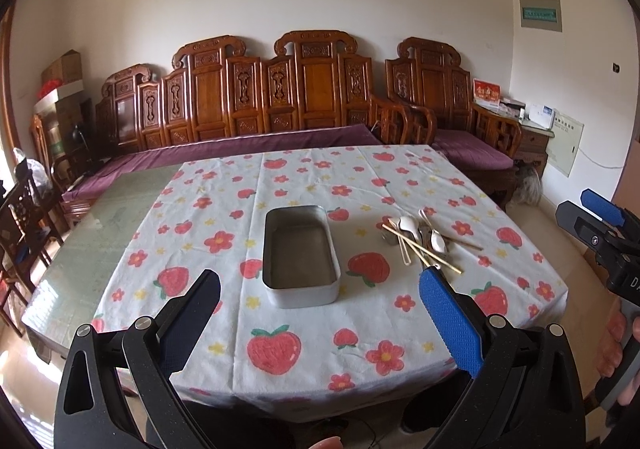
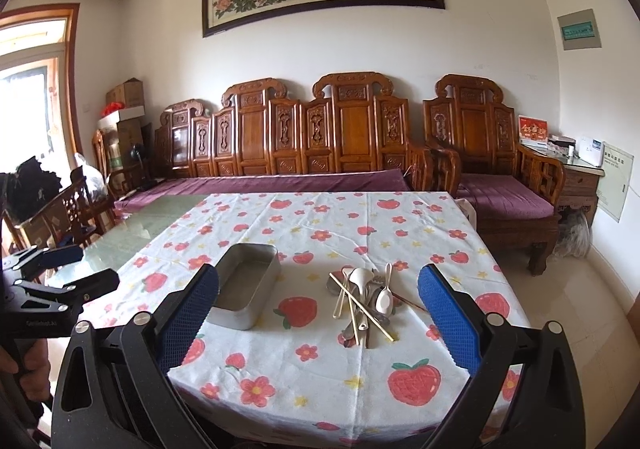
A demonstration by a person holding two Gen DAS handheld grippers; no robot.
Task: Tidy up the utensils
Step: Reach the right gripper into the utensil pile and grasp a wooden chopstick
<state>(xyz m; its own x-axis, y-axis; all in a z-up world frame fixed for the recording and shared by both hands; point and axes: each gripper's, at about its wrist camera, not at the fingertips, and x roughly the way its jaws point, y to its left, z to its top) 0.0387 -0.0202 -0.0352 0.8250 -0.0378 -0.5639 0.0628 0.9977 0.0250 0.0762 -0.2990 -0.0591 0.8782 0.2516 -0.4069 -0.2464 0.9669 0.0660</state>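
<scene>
An empty metal tin (image 1: 298,253) sits mid-table on the strawberry-print cloth (image 1: 280,345); it also shows in the right wrist view (image 2: 246,291). Right of it lies a pile of utensils (image 1: 418,239): white spoons, metal spoons and wooden chopsticks, also seen in the right wrist view (image 2: 366,303). My left gripper (image 1: 320,313) is open and empty, held over the table's near edge in front of the tin. My right gripper (image 2: 318,313) is open and empty, near the front edge, facing the pile. Each gripper shows in the other's view, the right one (image 1: 600,225) and the left one (image 2: 60,273).
The cloth covers the right part of a glass-topped table (image 1: 92,245); bare glass lies to the left. A carved wooden sofa (image 1: 260,105) with purple cushions stands behind the table. Dark chairs (image 1: 24,217) stand at the left. A side cabinet (image 2: 576,177) is at the far right.
</scene>
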